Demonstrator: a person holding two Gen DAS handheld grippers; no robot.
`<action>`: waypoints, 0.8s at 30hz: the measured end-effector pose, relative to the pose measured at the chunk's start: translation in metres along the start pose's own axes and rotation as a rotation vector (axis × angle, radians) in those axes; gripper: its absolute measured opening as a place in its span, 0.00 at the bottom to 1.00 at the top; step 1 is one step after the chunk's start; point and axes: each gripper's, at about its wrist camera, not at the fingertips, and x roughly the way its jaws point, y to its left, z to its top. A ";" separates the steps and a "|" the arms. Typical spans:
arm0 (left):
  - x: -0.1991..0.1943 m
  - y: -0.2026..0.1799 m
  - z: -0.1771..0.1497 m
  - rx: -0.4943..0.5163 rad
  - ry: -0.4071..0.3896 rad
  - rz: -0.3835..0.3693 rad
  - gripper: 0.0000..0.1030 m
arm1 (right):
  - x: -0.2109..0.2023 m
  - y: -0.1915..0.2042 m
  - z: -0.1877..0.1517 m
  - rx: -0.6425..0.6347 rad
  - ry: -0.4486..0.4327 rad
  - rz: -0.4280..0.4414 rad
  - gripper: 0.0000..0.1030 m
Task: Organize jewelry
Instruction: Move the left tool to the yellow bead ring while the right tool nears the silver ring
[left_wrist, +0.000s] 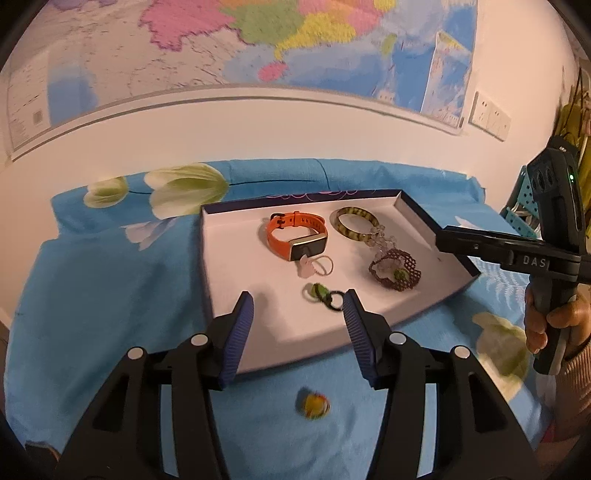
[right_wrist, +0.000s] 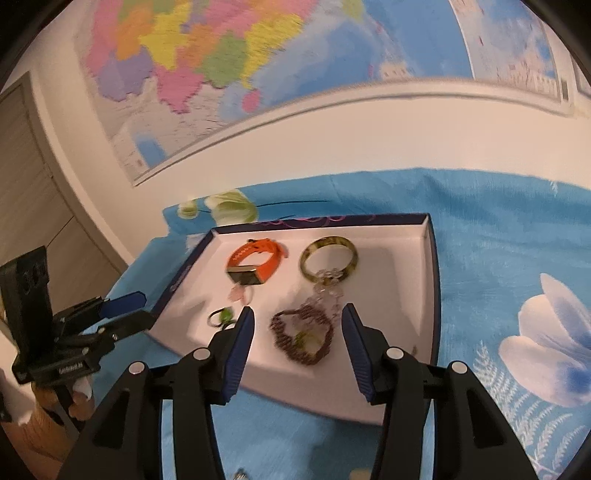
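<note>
A shallow white tray (left_wrist: 229, 266) (right_wrist: 402, 280) lies on a blue cloth. In it are an orange watch (left_wrist: 297, 236) (right_wrist: 255, 264), a green-brown bangle (left_wrist: 356, 223) (right_wrist: 328, 260), a brown beaded bracelet (left_wrist: 395, 269) (right_wrist: 304, 338), a pink ring (left_wrist: 314, 266) and a green-black ring (left_wrist: 325, 295) (right_wrist: 221, 317). A yellow-red piece (left_wrist: 314, 406) lies on the cloth in front of the tray. My left gripper (left_wrist: 299, 317) is open and empty over the tray's near edge. My right gripper (right_wrist: 297, 332) is open and empty above the beaded bracelet.
The blue floral cloth (left_wrist: 110, 295) (right_wrist: 498, 240) covers the table, which stands against a white wall with a map (left_wrist: 258, 48). The right gripper's body (left_wrist: 554, 251) shows at the tray's right end; the left one (right_wrist: 74, 332) shows beside the tray's left edge.
</note>
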 end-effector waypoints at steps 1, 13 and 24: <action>-0.006 0.002 -0.003 0.000 -0.008 -0.002 0.50 | -0.005 0.005 -0.003 -0.017 -0.004 0.000 0.46; -0.024 -0.013 -0.052 0.088 0.029 0.003 0.51 | -0.032 0.038 -0.054 -0.141 0.048 -0.029 0.49; -0.012 -0.023 -0.071 0.091 0.088 -0.016 0.50 | -0.031 0.044 -0.100 -0.161 0.136 -0.049 0.49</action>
